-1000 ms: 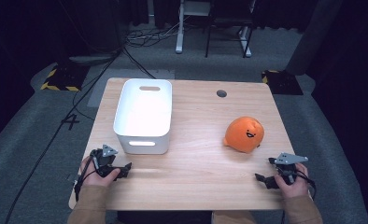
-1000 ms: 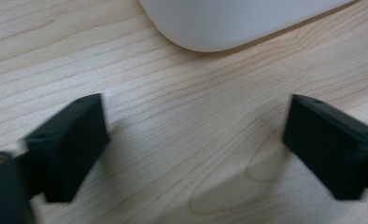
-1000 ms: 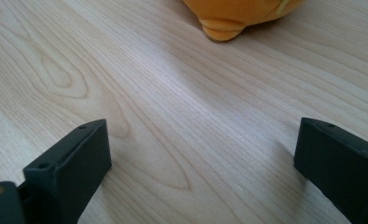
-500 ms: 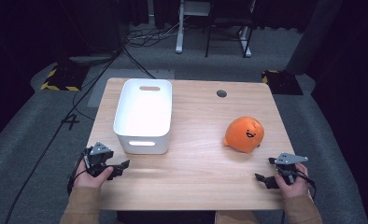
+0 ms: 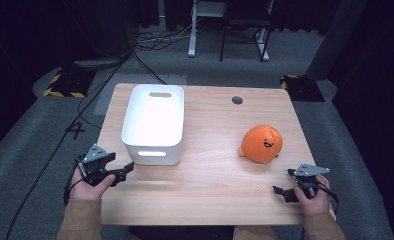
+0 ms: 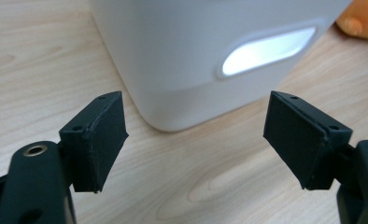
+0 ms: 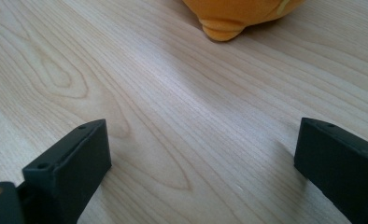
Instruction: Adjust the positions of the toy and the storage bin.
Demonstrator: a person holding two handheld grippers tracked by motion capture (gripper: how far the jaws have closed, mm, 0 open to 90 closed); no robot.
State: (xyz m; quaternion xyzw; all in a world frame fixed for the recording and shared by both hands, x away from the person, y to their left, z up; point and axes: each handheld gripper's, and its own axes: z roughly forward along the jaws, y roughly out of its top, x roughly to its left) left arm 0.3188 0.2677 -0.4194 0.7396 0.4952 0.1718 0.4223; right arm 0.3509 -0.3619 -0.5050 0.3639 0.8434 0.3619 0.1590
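Note:
An empty white bin [image 5: 152, 122] with slot handles stands on the left half of the wooden table [image 5: 210, 170]. An orange plush toy [image 5: 261, 144] with a small face lies at the right. My left gripper [image 5: 122, 172] is open by the front left table edge, its jaws aimed at the bin's near left corner. In the left gripper view the left gripper [image 6: 196, 140] holds nothing, close to the bin [image 6: 196, 46]. My right gripper [image 5: 284, 182] is open at the front right, just in front of the plush. The right gripper [image 7: 201, 158] is empty, with the plush's [image 7: 238, 11] underside beyond.
A round cable hole [image 5: 237, 100] sits near the table's back edge. Bare wood lies between the bin and the plush. Cables [image 5: 110, 75], desk legs [image 5: 191, 35] and yellow-black striped floor markers [image 5: 62, 85] lie behind the table on grey carpet.
My left gripper has drifted a little to the left near the table's front left corner. The right gripper, the bin and the plush have stayed where they were.

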